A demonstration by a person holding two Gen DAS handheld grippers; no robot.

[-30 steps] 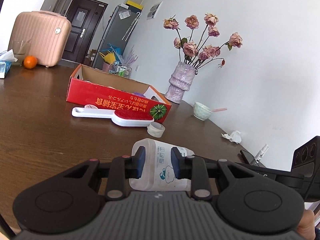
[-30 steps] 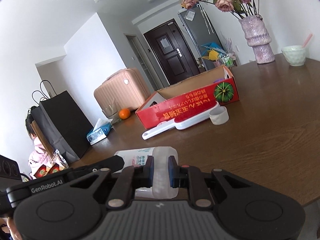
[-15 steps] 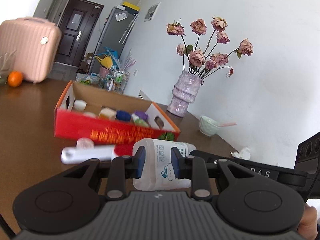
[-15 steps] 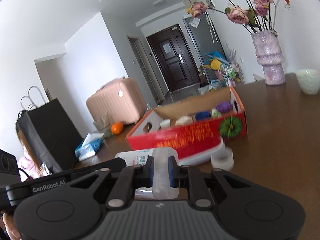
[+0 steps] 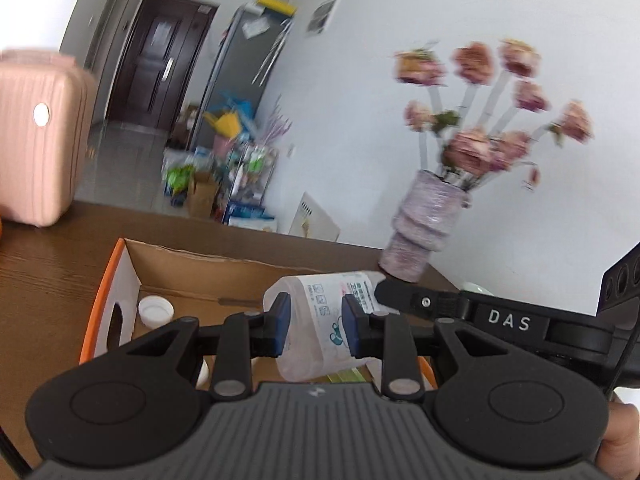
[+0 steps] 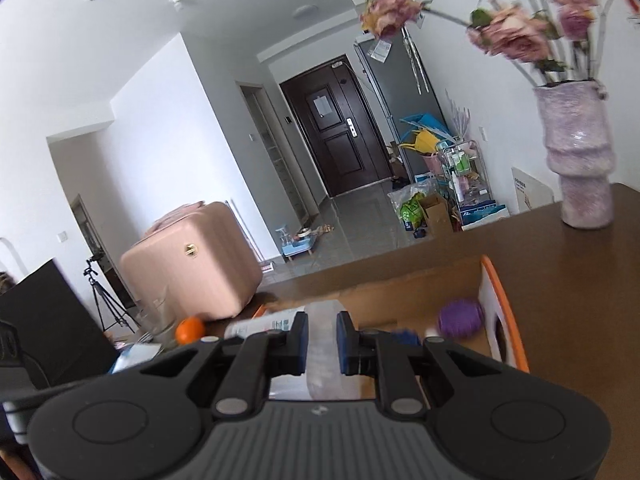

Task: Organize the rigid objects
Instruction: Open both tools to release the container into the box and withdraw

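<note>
Where the cardboard box (image 5: 224, 268) lay well ahead a second ago, it now sits directly below the plastic bottle (image 5: 320, 320) — held sideways, long axis crosswise, left gripper (image 5: 314, 330) clamping its body, right gripper (image 6: 322, 342) clamping its neck end.

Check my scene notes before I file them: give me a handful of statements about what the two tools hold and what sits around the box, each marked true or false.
1. Both tools grip the same translucent bottle. True: the left tool and the right tool each clamp it.
2. The bottle hangs above the open cardboard box. True.
3. The box holds nothing. False: a white cap and a purple ball lie in it.
4. The vase of flowers stands inside the box. False: it stands on the table, beyond the box.
5. An orange lies near the pink suitcase. True.
</note>
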